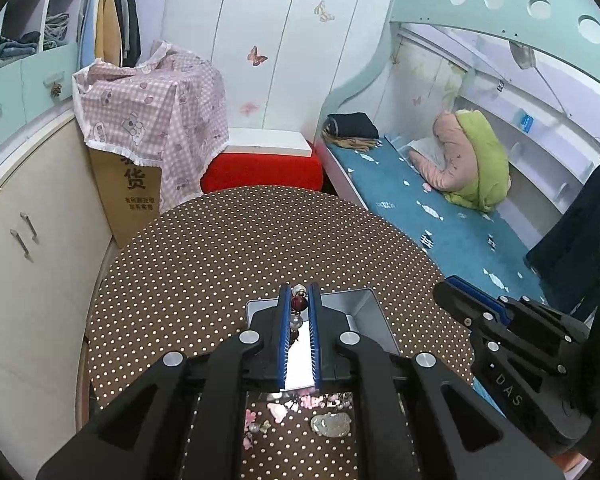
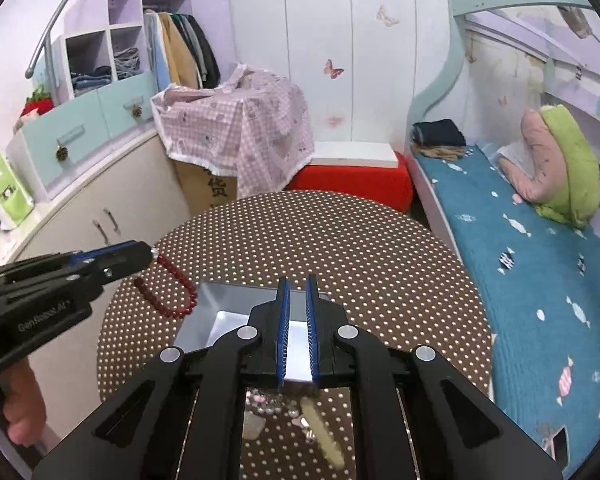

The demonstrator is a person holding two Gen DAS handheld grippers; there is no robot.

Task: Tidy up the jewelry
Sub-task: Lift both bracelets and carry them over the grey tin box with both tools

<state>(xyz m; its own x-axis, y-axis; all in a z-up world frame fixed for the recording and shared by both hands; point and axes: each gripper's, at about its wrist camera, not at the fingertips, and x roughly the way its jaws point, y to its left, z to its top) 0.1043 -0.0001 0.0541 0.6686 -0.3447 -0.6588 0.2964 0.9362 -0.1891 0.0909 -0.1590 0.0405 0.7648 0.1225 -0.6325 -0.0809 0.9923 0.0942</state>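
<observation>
The left gripper (image 2: pixel 150 255) reaches in from the left edge, above the table (image 2: pixel 340 232), its jaws closed on a red bead bracelet (image 2: pixel 172 286) that hangs beside the left rim of a silver tray (image 2: pixel 220 312). The right gripper (image 2: pixel 296 288) hovers above the tray, jaws slightly parted, holding nothing. Small trinkets (image 2: pixel 268 404) lie near the table's near edge.

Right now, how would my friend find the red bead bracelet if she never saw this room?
Find the round brown table with white polka dots and the shiny silver metal box on it. Just left of that box, the left black-and-blue gripper holds the dark red bead bracelet dangling in a loop. Unlike the pale trinkets lying flat on the table, it hangs in the air.
</observation>
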